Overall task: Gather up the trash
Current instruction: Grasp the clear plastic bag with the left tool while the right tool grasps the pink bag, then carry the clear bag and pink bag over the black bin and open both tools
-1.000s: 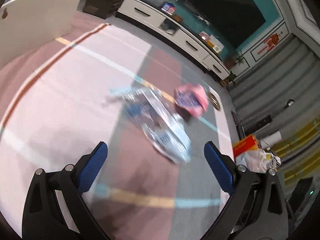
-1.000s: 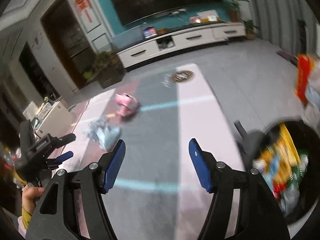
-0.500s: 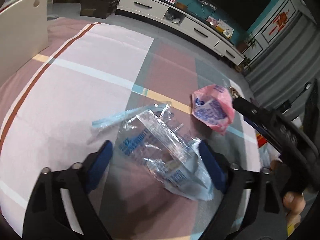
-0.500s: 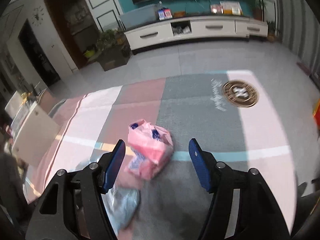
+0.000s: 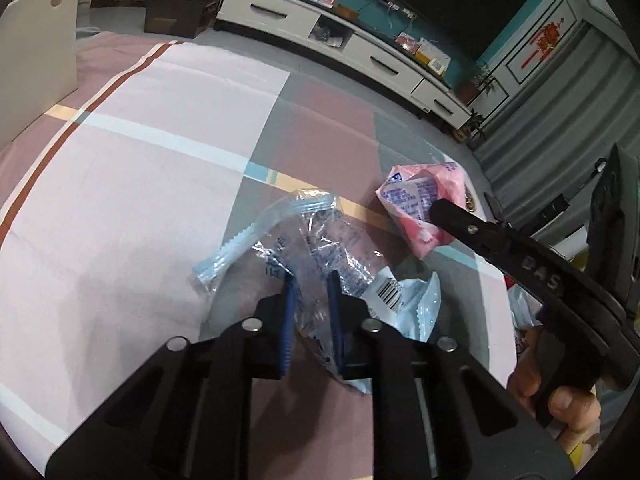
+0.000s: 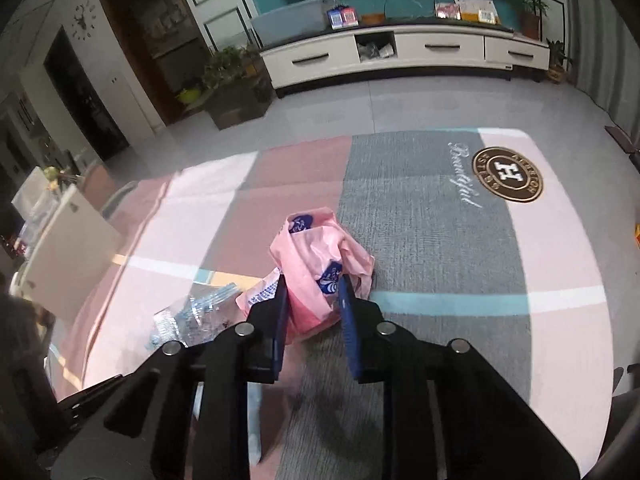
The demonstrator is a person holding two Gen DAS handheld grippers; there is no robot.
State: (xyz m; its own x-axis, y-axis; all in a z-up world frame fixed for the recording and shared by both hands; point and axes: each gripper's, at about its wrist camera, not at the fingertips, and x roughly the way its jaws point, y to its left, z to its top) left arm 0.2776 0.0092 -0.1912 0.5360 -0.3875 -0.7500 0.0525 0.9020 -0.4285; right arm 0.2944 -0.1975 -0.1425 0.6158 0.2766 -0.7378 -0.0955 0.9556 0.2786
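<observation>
Fingers of the left gripper (image 5: 311, 285) are closing and pinch the clear plastic wrapper (image 5: 340, 272) on the rug (image 5: 160, 184); those of the right gripper (image 6: 312, 294) are closing on the pink bag (image 6: 316, 256), just beside the wrapper.

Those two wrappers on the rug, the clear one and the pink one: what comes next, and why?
Probably lift both. The left tool is closing on the clear plastic wrapper, the right tool on the pink wrapper; both still lie on the rug.
</observation>
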